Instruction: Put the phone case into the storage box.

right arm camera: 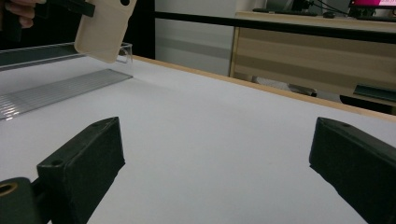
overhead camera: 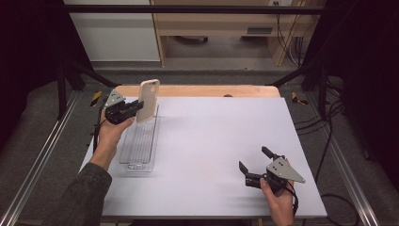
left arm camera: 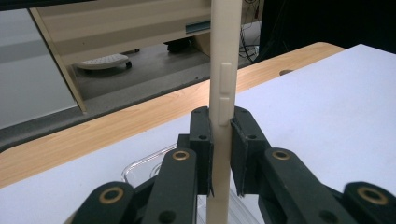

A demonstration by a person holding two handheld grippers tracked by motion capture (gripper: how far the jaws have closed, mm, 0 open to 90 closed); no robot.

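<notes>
A cream phone case (overhead camera: 148,100) stands upright above the far end of a clear plastic tray (overhead camera: 139,143) at the left of the table. My left gripper (overhead camera: 139,106) is shut on the case's edge. In the left gripper view both pads clamp the case (left arm camera: 223,93) edge-on, with the tray rim (left arm camera: 140,164) below. My right gripper (overhead camera: 255,159) rests low at the front right of the white table top, jaws wide apart and nothing between them. In the right gripper view the case (right arm camera: 104,28) hangs at upper left over the tray (right arm camera: 51,91).
A white sheet (overhead camera: 211,141) covers the table, with a strip of wood (overhead camera: 197,91) along the far edge. Black frame rails (overhead camera: 42,155) run along both sides. A wooden cabinet (overhead camera: 221,23) stands on the floor beyond the table. Cables (overhead camera: 329,122) trail at the right.
</notes>
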